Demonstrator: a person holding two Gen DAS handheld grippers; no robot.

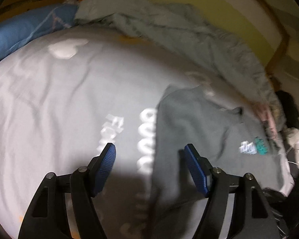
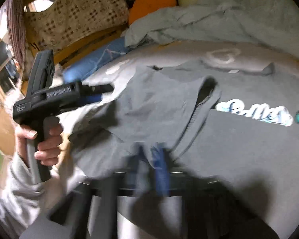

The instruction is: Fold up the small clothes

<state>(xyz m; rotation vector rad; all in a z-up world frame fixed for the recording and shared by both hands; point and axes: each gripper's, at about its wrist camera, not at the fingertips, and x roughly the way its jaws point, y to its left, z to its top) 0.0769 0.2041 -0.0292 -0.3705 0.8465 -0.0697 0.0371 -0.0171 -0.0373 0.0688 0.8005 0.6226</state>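
Note:
A dark grey sweatshirt [image 2: 239, 139] with white and teal print lies on a grey bed sheet [image 1: 59, 99]; it also shows in the left wrist view [image 1: 199, 123]. My right gripper [image 2: 149, 155] is shut on a fold of the sweatshirt's sleeve and holds it over the body. My left gripper [image 1: 149, 159] is open and empty above the sheet, just left of the sweatshirt's edge. In the right wrist view the left gripper [image 2: 105, 91] hovers at the left, held in a hand.
A light grey-green blanket [image 1: 179, 29] is bunched along the far side of the bed. A blue pillow [image 1: 26, 29] lies at the far left, an orange cushion [image 2: 149, 2] behind it. A patterned bag [image 2: 75, 14] stands beyond the bed.

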